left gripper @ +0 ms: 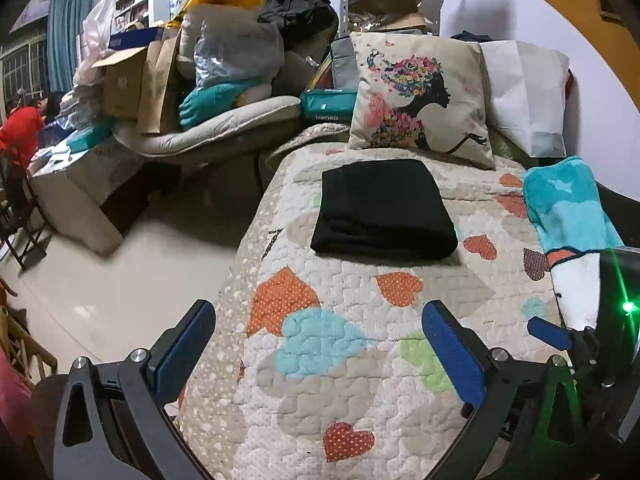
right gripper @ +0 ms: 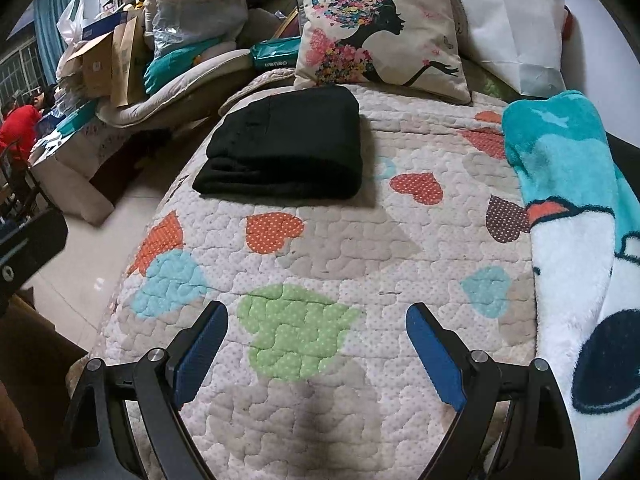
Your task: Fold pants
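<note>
Pants (right gripper: 284,144) folded on quilt (right gripper: 340,248), left gripper (left gripper: 320,340), right gripper (right gripper: 318,344) fingers apart, empty

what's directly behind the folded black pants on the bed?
Behind the folded black pants a printed cushion leans upright, with white paper beside it. The quilt runs under both; whatever the cushion leans against is hidden.

Lived-in home, bedroom/living area w/ storage clutter. Bed w/ heart-print quilt (left gripper: 360,360) fills the view; printed pillow (left gripper: 420,96) at 12 o'clock, fleece blanket (right gripper: 568,200) at 3. Sofa (left gripper: 224,128) at 10–11 piled w/ bags, a box (left gripper: 124,80), bedding. Curtain (left gripper: 68,28) and shelves (left gripper: 140,0) toward 11; person in red (left gripper: 20,128) seated at 9.
</note>
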Available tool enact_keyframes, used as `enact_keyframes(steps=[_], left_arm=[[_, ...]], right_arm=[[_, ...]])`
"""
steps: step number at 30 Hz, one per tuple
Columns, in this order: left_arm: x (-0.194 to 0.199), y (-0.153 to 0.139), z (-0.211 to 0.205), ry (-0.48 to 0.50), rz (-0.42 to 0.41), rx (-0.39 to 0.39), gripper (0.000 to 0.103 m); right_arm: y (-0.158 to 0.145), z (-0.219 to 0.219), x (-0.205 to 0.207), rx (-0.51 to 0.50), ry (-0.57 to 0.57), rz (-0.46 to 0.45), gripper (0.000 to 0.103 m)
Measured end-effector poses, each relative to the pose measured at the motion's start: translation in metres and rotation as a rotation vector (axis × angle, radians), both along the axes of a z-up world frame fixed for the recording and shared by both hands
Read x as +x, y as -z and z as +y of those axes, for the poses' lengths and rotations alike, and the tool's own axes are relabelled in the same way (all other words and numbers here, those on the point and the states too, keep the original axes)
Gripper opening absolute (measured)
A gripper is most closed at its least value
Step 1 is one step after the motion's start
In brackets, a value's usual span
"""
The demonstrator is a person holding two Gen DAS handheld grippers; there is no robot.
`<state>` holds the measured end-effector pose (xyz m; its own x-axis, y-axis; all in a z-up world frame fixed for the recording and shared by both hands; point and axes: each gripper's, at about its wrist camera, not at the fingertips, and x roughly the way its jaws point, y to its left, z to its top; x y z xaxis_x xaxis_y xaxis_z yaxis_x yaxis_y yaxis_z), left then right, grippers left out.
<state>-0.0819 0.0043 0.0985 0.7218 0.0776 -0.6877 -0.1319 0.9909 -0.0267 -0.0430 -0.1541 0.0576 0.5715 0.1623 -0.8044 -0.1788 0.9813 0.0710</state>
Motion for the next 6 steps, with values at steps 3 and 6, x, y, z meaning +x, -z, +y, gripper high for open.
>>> enact_keyframes(steps=[3, 6], left_arm=[[0.0022, 0.0036, 0.0008, -0.006, 0.02, 0.01, 0.103], [0.0079, 0.0087, 0.0033, -0.001, 0.056, -0.017, 0.103]], right_arm=[[-0.0008, -0.001, 0.0001, 0.003, 0.009, -0.006, 0.094], [0.0002, -0.0024, 0.0016, 0.001, 0.017, -0.004, 0.094]])
